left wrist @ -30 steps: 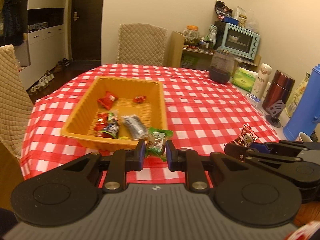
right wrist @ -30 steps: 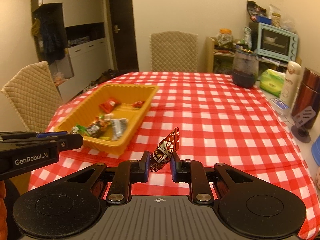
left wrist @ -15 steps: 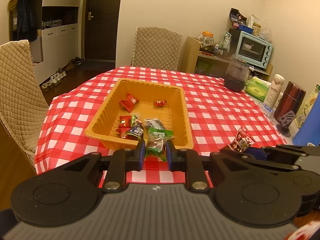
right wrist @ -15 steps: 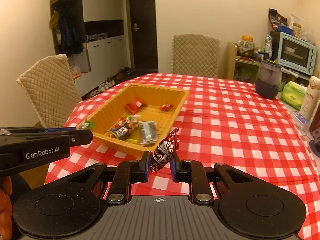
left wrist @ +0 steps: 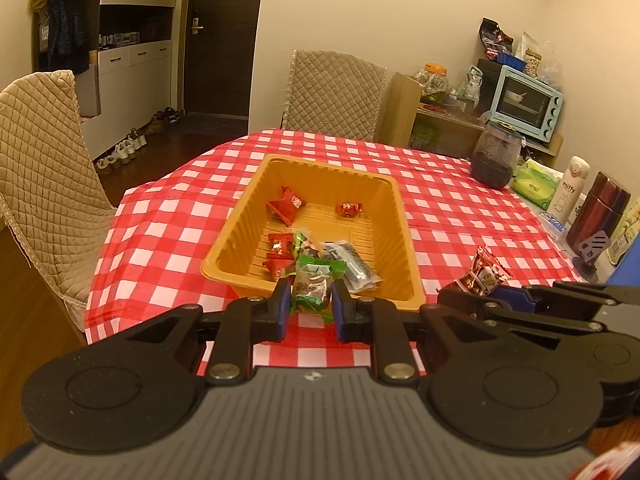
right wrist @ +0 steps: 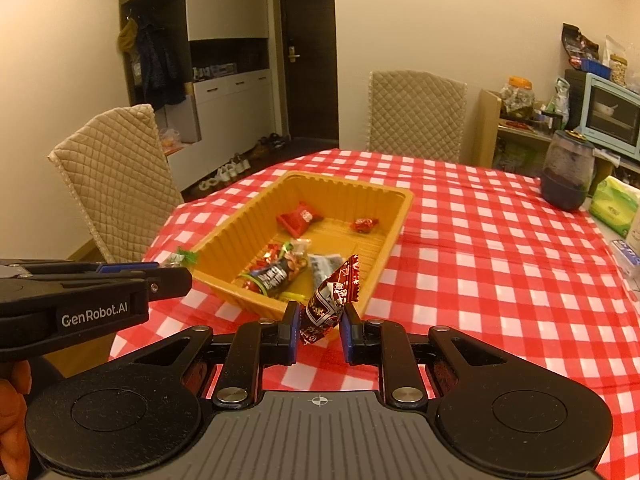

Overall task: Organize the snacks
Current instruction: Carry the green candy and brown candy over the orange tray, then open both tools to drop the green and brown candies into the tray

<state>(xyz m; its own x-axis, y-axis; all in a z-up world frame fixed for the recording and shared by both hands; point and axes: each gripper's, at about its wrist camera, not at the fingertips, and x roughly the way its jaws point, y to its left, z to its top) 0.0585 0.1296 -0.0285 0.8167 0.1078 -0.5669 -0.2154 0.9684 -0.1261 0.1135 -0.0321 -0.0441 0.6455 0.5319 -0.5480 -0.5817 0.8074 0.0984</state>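
Left wrist view: left gripper [left wrist: 307,305] clenched on a green-wrapped snack [left wrist: 314,286], held above the near edge of the table [left wrist: 460,216], just short of the near wall of the orange tray [left wrist: 404,240]; tray sits toward the table's left side; several wrapped snacks already inside it, red ones [left wrist: 286,206] toward the far end, a dark packet [left wrist: 352,266] at the near end; right gripper [left wrist: 472,300] visible at the right, gripping a red-brown snack [left wrist: 484,272]; a dark jar [left wrist: 496,160] and a tissue pack [left wrist: 536,184] along the far right edge.

Right wrist view: right gripper [right wrist: 320,326] clenched on the red-brown snack [right wrist: 330,300], near the tray's [right wrist: 400,216] near right corner, not over it; left gripper [right wrist: 168,278] at the left with the green snack [right wrist: 182,258] pinched at its tip; no loose snacks visible on the cloth.

Progress, judged: most snacks binned; these two left to carry over the rim and let go.
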